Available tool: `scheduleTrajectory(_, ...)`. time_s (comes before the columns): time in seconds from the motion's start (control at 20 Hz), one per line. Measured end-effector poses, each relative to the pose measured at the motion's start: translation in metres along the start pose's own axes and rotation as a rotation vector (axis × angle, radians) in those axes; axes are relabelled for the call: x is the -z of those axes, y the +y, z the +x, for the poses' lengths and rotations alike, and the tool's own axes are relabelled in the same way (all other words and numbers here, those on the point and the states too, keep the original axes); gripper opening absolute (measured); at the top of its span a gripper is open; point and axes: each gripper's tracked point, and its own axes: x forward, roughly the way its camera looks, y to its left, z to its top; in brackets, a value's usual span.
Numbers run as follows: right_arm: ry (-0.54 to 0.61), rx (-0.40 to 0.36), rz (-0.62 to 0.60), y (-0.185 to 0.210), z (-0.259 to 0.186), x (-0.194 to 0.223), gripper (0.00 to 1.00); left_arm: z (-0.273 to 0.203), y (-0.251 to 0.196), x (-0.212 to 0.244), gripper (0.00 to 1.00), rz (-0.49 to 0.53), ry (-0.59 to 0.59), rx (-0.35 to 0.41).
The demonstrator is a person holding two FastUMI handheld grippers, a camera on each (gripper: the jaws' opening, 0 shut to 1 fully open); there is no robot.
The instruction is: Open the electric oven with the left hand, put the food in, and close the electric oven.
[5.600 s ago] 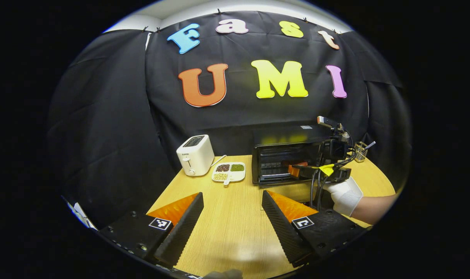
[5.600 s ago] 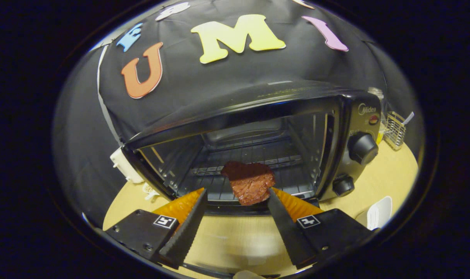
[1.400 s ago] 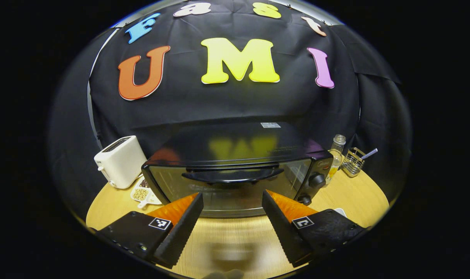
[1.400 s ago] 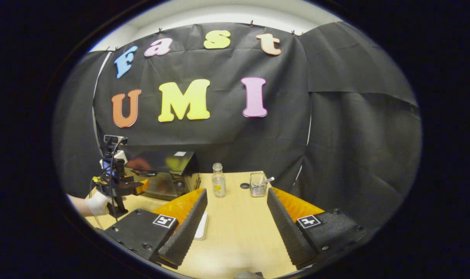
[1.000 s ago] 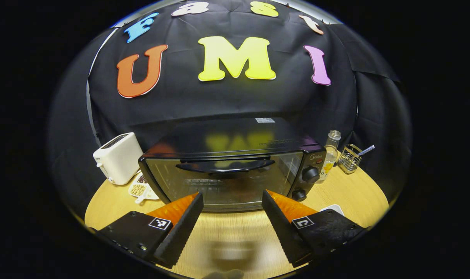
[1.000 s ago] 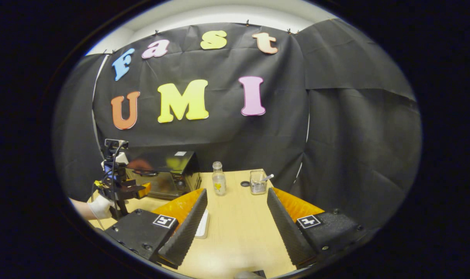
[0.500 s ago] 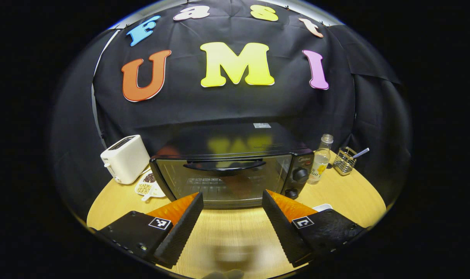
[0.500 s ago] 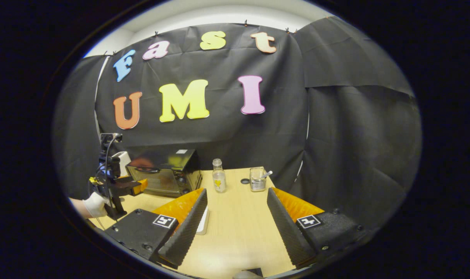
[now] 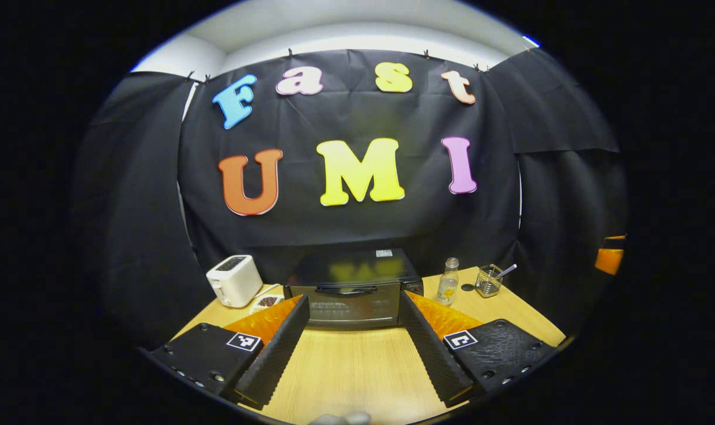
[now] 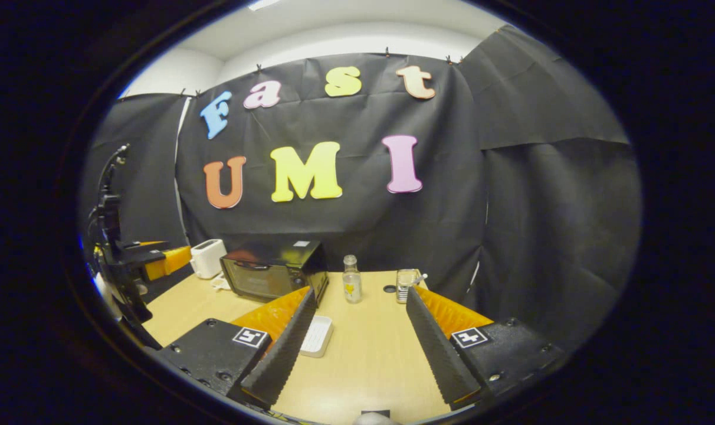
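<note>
The black electric oven (image 9: 353, 288) stands at the back of the wooden table (image 9: 351, 369) with its glass door shut and the handle across the top of the door. The food inside cannot be made out through the glass. My left gripper (image 9: 351, 349) is held well back from the oven, facing it, open with nothing between its fingers. In the right gripper view the oven (image 10: 273, 271) sits to the left, and the left gripper (image 10: 157, 260) hovers above the table's left side. My right gripper (image 10: 357, 349) is open and empty over the table's right part.
A white toaster (image 9: 235, 280) and a divided snack dish (image 9: 267, 302) stand left of the oven. To its right are a small glass bottle (image 9: 449, 282) and a wire holder (image 9: 488, 280). A white dish (image 10: 317, 335) lies just beyond my right gripper's left finger.
The left gripper has drawn back and up from the oven, which now looks much smaller. The right gripper has also backed off a little. The oven door stays shut.
</note>
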Motion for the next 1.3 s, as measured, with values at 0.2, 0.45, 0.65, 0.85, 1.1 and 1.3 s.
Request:
scheduleTrajectory(0.2, -0.029, -0.016, 0.007, 0.002, -0.018, 0.001, 0.98, -0.056, 0.007, -0.027, 0.96, -0.004, -0.056, -0.028)
scheduleTrajectory(0.45, -0.070, 0.005, 0.018, 0.013, -0.030, -0.020, 0.98, -0.082, 0.021, -0.030, 0.96, -0.009, -0.092, -0.023)
scheduleTrajectory(0.65, -0.091, 0.023, 0.002, 0.031, -0.039, -0.031, 0.98, -0.081, 0.039, -0.040, 0.97, -0.026, -0.111, -0.002)
scheduleTrajectory(0.85, -0.113, 0.046, -0.002, 0.044, -0.041, -0.040, 0.98, -0.073, 0.052, -0.037, 0.96, -0.034, -0.104, 0.009)
scheduleTrajectory(1.1, -0.125, 0.071, -0.023, 0.055, -0.043, -0.045, 0.99, -0.071, 0.065, -0.032, 0.96, -0.048, -0.097, 0.028)
scheduleTrajectory(1.3, -0.123, 0.093, -0.024, 0.061, -0.042, -0.045, 0.98, -0.067, 0.078, -0.028, 0.97, -0.059, -0.079, 0.027)
